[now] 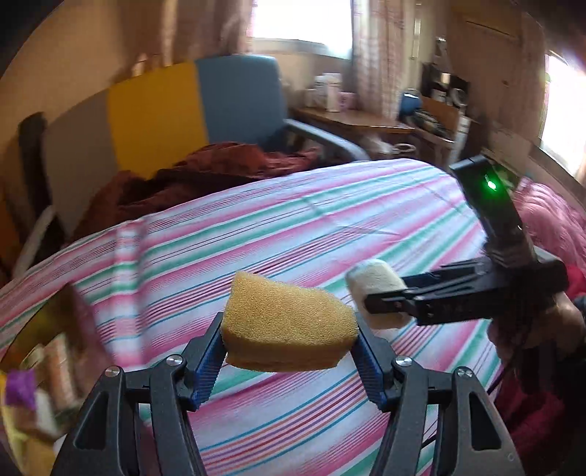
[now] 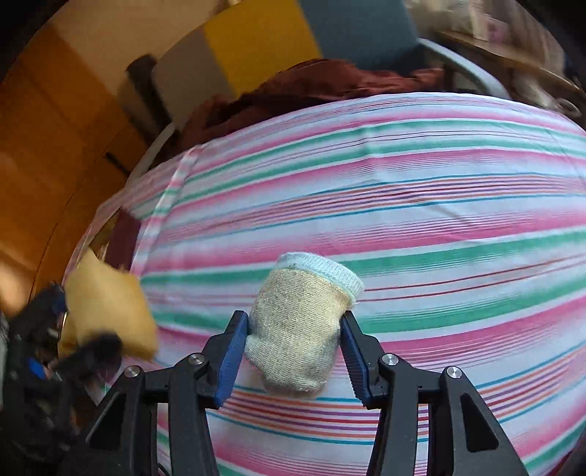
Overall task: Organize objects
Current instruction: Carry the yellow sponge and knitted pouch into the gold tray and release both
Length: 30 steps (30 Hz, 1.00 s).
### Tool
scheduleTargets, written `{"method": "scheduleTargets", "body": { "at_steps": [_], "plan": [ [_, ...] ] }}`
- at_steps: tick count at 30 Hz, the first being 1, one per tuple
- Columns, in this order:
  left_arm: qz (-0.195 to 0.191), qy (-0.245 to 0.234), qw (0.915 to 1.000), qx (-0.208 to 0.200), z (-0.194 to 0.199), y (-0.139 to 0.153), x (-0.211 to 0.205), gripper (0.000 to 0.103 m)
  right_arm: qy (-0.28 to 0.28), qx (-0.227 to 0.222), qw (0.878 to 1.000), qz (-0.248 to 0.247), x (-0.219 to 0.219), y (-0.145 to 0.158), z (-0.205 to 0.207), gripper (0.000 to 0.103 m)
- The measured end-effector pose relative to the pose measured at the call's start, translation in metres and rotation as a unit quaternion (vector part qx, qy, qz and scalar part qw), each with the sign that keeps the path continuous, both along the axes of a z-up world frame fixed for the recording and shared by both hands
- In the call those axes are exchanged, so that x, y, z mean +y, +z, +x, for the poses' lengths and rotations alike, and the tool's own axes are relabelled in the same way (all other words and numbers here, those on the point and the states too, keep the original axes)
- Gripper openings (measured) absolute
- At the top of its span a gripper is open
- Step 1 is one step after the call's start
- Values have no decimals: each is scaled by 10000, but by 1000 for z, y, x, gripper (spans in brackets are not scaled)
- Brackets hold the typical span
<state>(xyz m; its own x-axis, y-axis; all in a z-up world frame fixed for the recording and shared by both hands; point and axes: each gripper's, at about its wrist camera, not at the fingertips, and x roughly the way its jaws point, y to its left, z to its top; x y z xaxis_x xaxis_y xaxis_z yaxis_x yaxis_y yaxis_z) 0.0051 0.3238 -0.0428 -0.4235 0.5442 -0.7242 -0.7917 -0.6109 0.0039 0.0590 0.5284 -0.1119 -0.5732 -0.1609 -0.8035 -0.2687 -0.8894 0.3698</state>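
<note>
A striped bedsheet (image 2: 421, 205) spreads beneath me. My left gripper (image 1: 289, 351) is clamped on the yellow sponge (image 1: 289, 326) and my right gripper (image 2: 295, 351) pinches a rolled sock (image 2: 300, 326), both raised above the sheet, presumably for sorting.

A lived-in bedroom in a home: a bed under a pink, green and white striped sheet (image 1: 329, 219), a rumpled maroon blanket (image 1: 205, 172) at its far edge, a blue armchair (image 1: 249, 102), curtained windows (image 1: 304, 25), and a cluttered wooden desk (image 1: 366, 121) beyond.
</note>
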Motion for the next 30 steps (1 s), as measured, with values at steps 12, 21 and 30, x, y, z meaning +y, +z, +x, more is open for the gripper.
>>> {"method": "scheduleTargets", "body": {
  "at_steps": [12, 21, 30],
  "plan": [
    [77, 1066, 9938, 299, -19, 18, -95, 65, 523, 104, 9983, -235, -65, 0, -22, 51],
    [200, 1512, 9879, 290, -20, 20, -143, 65, 805, 333, 9951, -478, -121, 15, -38, 51],
    [290, 1845, 9821, 236, -18, 18, -181, 65, 1268, 517, 9897, -430, -173, 36, -54, 51]
  ]
}}
